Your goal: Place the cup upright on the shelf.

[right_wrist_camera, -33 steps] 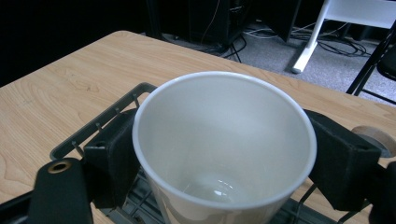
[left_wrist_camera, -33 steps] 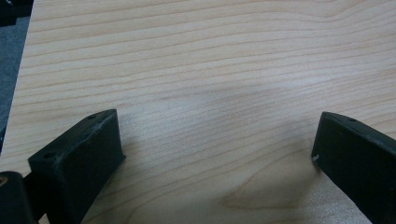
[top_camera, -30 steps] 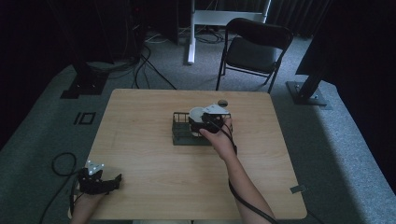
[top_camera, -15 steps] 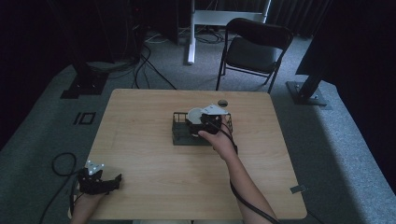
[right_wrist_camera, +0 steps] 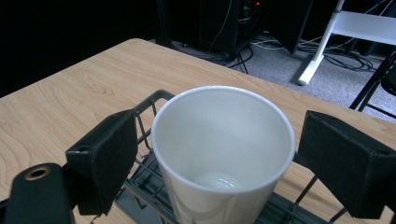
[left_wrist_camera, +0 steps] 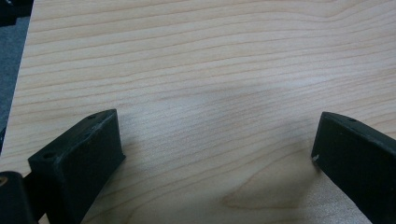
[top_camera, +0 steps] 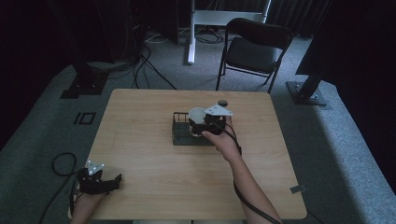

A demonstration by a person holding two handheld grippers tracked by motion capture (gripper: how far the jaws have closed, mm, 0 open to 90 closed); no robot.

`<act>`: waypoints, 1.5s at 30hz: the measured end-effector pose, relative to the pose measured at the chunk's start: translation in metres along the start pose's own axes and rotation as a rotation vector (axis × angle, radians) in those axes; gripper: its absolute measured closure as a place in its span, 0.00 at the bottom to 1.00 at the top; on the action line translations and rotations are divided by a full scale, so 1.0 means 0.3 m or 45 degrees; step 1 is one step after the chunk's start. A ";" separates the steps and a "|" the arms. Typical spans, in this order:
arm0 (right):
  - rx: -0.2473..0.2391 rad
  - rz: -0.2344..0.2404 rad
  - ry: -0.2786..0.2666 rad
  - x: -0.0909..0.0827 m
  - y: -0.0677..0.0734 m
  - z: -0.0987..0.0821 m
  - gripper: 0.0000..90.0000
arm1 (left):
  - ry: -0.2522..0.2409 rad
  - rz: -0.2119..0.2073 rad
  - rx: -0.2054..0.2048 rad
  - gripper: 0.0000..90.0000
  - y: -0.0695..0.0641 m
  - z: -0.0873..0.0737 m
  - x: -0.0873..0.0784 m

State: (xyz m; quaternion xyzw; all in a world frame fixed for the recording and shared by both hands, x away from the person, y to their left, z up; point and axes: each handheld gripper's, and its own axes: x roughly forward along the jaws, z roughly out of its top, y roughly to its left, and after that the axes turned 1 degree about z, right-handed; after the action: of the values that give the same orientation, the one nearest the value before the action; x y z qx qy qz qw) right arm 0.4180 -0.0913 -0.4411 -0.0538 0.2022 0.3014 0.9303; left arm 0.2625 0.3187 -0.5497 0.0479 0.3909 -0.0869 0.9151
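Near the middle of the high view, slightly right of centre, the right gripper [top_camera: 211, 122] hangs over a white paper cup [top_camera: 197, 116] that stands upright in a dark wire rack [top_camera: 180, 133] on the wooden counter [top_camera: 140, 121]. From the right gripper view the cup [right_wrist_camera: 223, 149] sits between the two black fingers [right_wrist_camera: 105, 161], which are spread wide: a sliver of gap shows between the left pad and the cup's wall, and a gap also shows on the right, so the pads flank the cup without gripping it. The cup's mouth faces up and its inside looks bare, with a pale glint at the bottom. Thin bars of the rack [right_wrist_camera: 154, 100] run behind and below the cup, and the counter's edge lies toward the top of that frame, with grey floor beyond. At the lower left corner of the high view, the left gripper [top_camera: 100, 182] rests low at the counter's near corner, well apart from the rack. Its own view shows its fingers [left_wrist_camera: 81, 156] wide apart at the lower left and lower right of the frame, with bare wood grain [left_wrist_camera: 210, 93] between them and nothing held. A folding chair [top_camera: 254, 49] stands on the floor beyond the counter at the upper middle of the high view.
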 end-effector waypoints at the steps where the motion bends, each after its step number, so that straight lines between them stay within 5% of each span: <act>1: 0.001 0.003 0.000 -0.004 0.000 -0.001 0.13 | 0.000 0.000 0.000 0.02 0.000 0.000 0.000; 45: -0.027 -0.121 -0.030 -0.238 -0.134 -0.161 0.14 | 0.000 0.000 0.000 0.02 0.000 0.000 0.000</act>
State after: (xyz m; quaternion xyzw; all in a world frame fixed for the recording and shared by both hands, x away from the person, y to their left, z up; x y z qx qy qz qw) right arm 0.3721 -0.1731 -0.4568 -0.0697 0.1853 0.2594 0.9453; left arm 0.2625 0.3187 -0.5497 0.0480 0.3908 -0.0870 0.9151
